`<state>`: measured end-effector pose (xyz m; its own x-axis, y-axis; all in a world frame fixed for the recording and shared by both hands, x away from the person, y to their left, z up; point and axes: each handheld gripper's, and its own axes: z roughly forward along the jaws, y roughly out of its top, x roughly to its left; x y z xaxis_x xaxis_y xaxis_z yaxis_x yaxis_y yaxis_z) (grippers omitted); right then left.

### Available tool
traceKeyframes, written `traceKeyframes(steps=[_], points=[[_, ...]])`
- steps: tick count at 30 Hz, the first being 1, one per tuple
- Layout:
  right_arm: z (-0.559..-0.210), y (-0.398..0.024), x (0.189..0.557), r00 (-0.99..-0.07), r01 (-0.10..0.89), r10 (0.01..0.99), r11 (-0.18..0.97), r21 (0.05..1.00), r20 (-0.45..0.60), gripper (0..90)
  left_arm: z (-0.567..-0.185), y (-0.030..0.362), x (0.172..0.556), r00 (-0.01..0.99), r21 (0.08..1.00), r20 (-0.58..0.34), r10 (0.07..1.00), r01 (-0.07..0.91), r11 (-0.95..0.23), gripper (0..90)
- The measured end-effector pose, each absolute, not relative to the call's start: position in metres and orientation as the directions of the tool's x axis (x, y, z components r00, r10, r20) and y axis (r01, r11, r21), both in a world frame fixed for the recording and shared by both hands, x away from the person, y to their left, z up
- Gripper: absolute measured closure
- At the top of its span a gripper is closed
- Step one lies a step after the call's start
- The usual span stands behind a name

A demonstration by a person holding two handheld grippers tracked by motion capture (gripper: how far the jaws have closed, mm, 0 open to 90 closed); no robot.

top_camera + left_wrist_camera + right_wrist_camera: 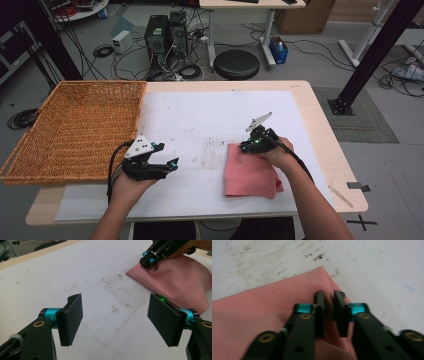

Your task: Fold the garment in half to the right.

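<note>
Currently, work in hand: a pink, loosely folded cloth (251, 176) is being handled at its far corner on the white-covered surface (200, 120); it is judged that a fold or a lift toward the basket is intended, though which cannot be told.
Cloth position: the cloth is laid flat on the near right part of the surface, well apart from the basket, beside a patch of dark smudges.
Right hand-held gripper (329, 312): its jaws are seen nearly closed at the far corner of the cloth, with a narrow gap left between the pads; a pinch on the fabric is suggested, but whether a layer is truly caught cannot be told.
Left hand-held gripper (117, 322): it is held released, jaws wide apart with nothing between them, above bare surface to the left of the cloth.
Done so far: little can be judged as finished; the cloth is only gathered in a rough fold.
Left to do: the cloth is not yet moved off the surface.
Container: a large woven wicker basket (75, 130) is set at the left edge of the surface; nothing is seen lying in it.
</note>
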<state>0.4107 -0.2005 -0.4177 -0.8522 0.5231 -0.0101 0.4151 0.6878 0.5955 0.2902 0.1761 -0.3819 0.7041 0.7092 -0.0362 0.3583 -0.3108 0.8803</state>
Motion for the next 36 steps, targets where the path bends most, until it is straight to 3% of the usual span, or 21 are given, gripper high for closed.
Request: traceKeyframes(steps=[15, 18, 20, 25, 28, 30, 31, 36], points=[[-0.395, -0.175, 0.421, -0.886, 0.341, 0.462, 0.700, 0.628, -0.032, 88.1, -0.377, 0.186, 0.290, 0.709, 0.887, -0.036, 0.704, 0.347, -0.304, 27.0], [-0.400, -0.174, 0.421, -0.881, 0.343, 0.470, 0.703, 0.623, -0.046, 75.1, -0.377, 0.187, 0.292, 0.706, 0.886, -0.038, 0.707, 0.351, -0.303, 27.0], [-0.386, -0.194, 0.415, -0.852, 0.351, 0.520, 0.653, 0.671, -0.062, 68.7, -0.378, 0.186, 0.293, 0.704, 0.886, -0.041, 0.709, 0.353, -0.300, 27.0], [-0.375, -0.235, 0.406, -0.800, 0.416, 0.599, 0.604, 0.680, -0.042, 68.3, -0.380, 0.182, 0.296, 0.704, 0.889, -0.041, 0.709, 0.349, -0.295, 27.0], [-0.387, -0.254, 0.400, -0.775, 0.478, 0.632, 0.598, 0.643, -0.011, 64.9, -0.382, 0.178, 0.297, 0.708, 0.888, -0.044, 0.705, 0.351, -0.298, 27.0], [-0.403, -0.264, 0.397, -0.761, 0.522, 0.649, 0.589, 0.616, 0.024, 69.3, -0.383, 0.174, 0.298, 0.711, 0.886, -0.041, 0.702, 0.351, -0.304, 27.0], [-0.413, -0.271, 0.395, -0.755, 0.545, 0.654, 0.589, 0.597, 0.044, 82.2, -0.383, 0.173, 0.298, 0.713, 0.884, -0.041, 0.700, 0.352, -0.307, 27.0], [-0.408, -0.275, 0.397, -0.749, 0.535, 0.661, 0.568, 0.625, 0.040, 87.4, -0.383, 0.170, 0.298, 0.711, 0.882, -0.037, 0.702, 0.354, -0.311, 27.0]])
